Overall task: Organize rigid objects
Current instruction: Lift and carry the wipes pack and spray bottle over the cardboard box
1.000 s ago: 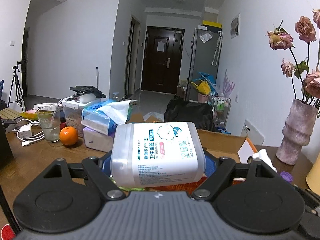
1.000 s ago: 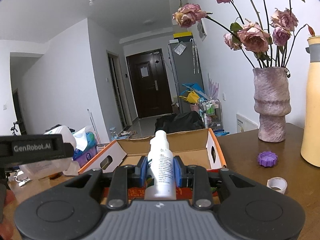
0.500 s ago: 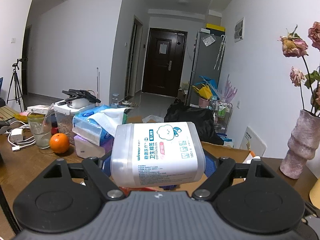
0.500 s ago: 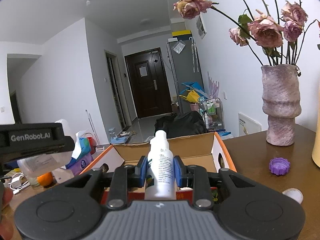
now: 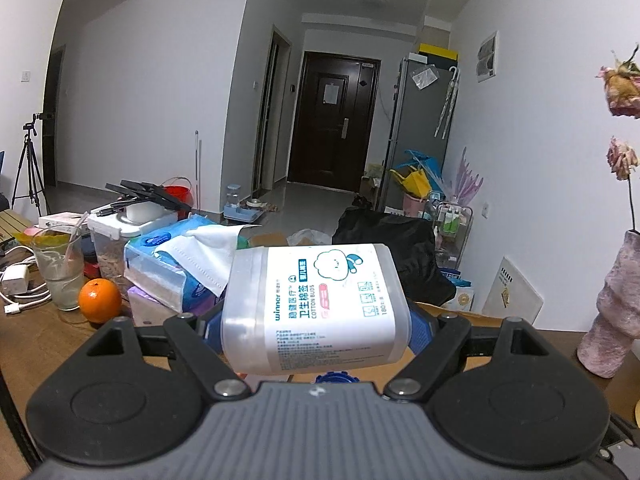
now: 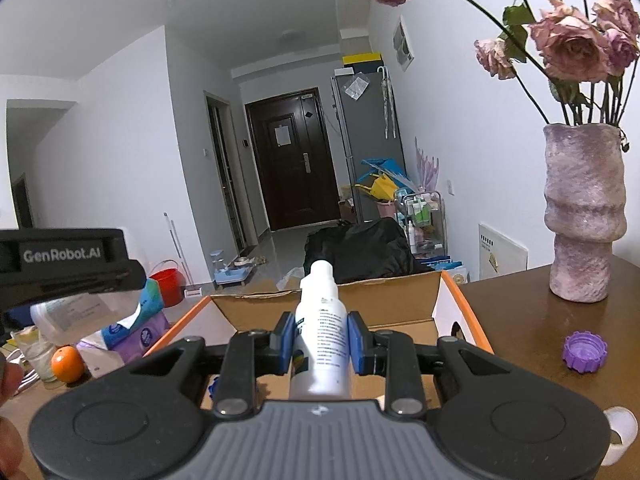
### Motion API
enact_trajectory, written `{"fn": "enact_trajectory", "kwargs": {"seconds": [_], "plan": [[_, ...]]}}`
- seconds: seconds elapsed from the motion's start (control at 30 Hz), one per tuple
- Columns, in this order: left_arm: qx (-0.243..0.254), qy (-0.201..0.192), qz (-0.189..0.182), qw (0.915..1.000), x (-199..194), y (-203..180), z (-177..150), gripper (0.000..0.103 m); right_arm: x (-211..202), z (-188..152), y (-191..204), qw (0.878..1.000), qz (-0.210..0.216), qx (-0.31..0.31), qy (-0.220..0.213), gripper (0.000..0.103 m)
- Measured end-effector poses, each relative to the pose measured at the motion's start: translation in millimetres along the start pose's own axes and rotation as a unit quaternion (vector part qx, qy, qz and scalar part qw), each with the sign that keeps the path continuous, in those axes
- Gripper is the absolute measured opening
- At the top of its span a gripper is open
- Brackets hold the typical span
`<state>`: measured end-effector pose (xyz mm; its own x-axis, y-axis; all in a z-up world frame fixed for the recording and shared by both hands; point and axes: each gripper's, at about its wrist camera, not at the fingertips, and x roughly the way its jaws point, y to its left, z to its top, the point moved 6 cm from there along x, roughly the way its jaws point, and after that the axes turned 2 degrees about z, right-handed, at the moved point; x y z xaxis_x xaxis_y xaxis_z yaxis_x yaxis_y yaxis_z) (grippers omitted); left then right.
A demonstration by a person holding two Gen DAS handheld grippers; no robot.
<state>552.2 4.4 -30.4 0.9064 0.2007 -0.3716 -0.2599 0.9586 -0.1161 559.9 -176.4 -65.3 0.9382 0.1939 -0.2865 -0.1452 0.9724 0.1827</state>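
Left gripper [image 5: 316, 322] is clamping the cotton-bud tub [image 5: 316, 306]; right gripper [image 6: 320, 342] is pinching the white bottle [image 6: 322, 340]. Risk: 2 loads colliding over the cardboard box [image 6: 448, 304], bottle slipping.

Both grippers are showing the same build: the left gripper [image 5: 316, 328] and right gripper [image 6: 320, 344] are wearing black linkage arms with silver pivot screws, blue finger pads, round black discs at four and eight o'clock, and a ribbed grey housing at six o'clock.
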Motion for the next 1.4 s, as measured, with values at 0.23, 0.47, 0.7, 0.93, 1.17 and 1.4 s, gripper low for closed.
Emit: {"fn": "enact_trajectory", "kwargs": {"seconds": [0.23,0.47,0.7,0.93,1.17,1.4], "plan": [[0.001,0.011,0.008,0.9999,24.9,1.3,3.7,0.084,25.0,-2.7,-2.1,0.999,-0.019,-0.012,0.024,0.027],[0.004,0.018,0.011,0.9998,42.1,-0.9,6.1,0.084,40.9,-2.3,-3.9,0.998,-0.029,-0.012,0.046,0.027],[0.008,0.019,0.016,0.9997,49.6,-2.7,7.6,0.084,47.3,2.7,4.1,0.998,-0.036,-0.025,0.053,0.027],[0.017,0.024,0.027,0.9992,61.8,-2.3,5.3,0.084,56.5,7.9,12.1,0.997,-0.040,-0.038,0.061,0.027],[0.022,0.029,0.030,0.9989,73.1,-0.3,0.5,0.084,65.7,5.1,11.2,0.995,-0.052,-0.049,0.074,0.027],[0.035,0.047,0.031,0.9978,84.4,-4.9,-10.6,0.084,78.5,-0.9,6.3,0.992,-0.063,-0.054,0.091,0.027]]}}
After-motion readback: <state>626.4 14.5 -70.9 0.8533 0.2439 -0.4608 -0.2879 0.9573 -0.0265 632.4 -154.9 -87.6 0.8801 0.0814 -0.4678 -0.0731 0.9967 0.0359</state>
